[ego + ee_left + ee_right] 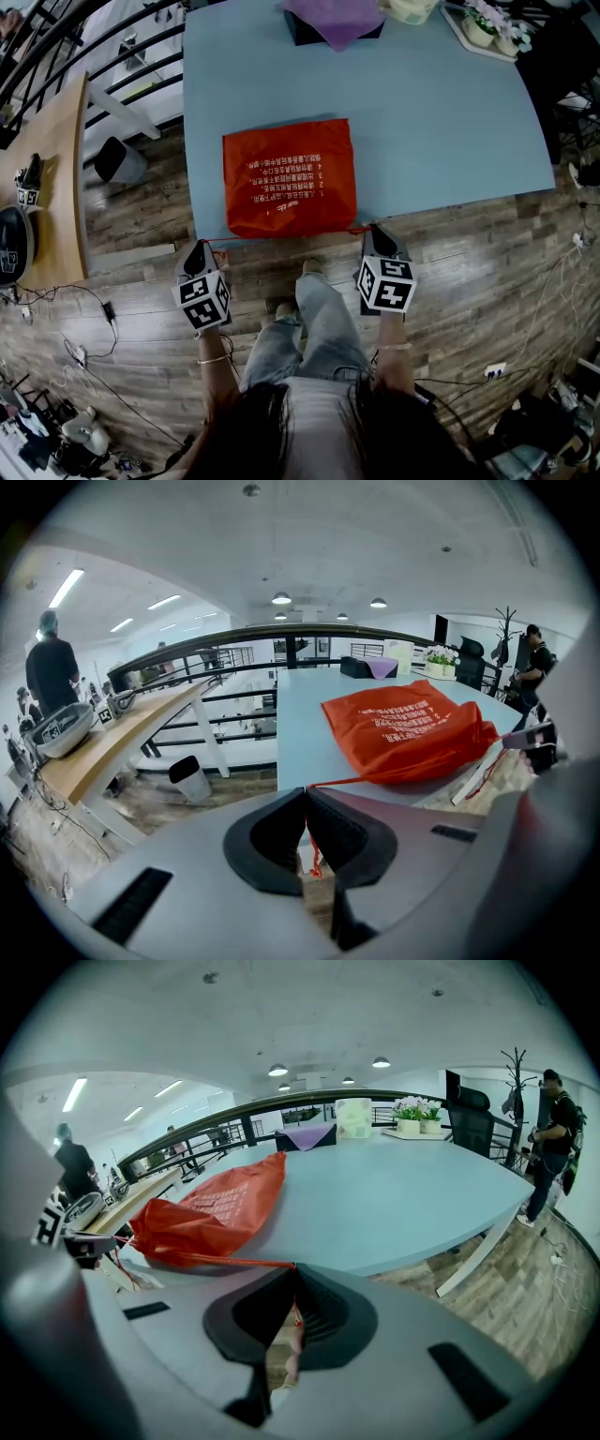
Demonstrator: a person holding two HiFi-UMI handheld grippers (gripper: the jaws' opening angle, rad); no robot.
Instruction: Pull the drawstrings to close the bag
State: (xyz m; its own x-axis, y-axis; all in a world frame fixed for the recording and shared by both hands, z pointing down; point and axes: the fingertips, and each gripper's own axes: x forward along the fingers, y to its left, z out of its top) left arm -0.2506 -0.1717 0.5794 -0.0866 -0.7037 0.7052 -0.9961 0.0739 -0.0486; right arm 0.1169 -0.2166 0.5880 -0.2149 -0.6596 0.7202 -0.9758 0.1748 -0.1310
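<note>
Black ridged pads of the left tool (306, 794) stand pressed together on a thin red drawstring cord (356, 781), whose loose tail hangs down between them. On the other side, the right tool (294, 1269) is likewise closed on the opposite red cord end (227, 1260), which runs taut from its tips to the bag. Neither tool shows a gap at the tips.

Task item: the orange-red fabric drawstring bag (289, 178), white print uppermost, lies flat on the light blue desk (441, 122) with its mouth along the near edge. In the head view the two tools sit just off that edge, one at each corner of the mouth and well apart from each other.

Assessment: both sides are gripped, so the pull itself is the step in hand. The mouth seems gathered at its corners only, so most of the closing appears outstanding.

Recommendations: draw the tools apart sideways, in line with the mouth hem and at equal pace, so that the opposing pulls cancel and the bag neither swings nor slides. Avoid pulling toward the person, because the bag sits at the desk edge and would likely come off. The cord is thin: maintain firm closure, and stop if it creeps through the pads.
</note>
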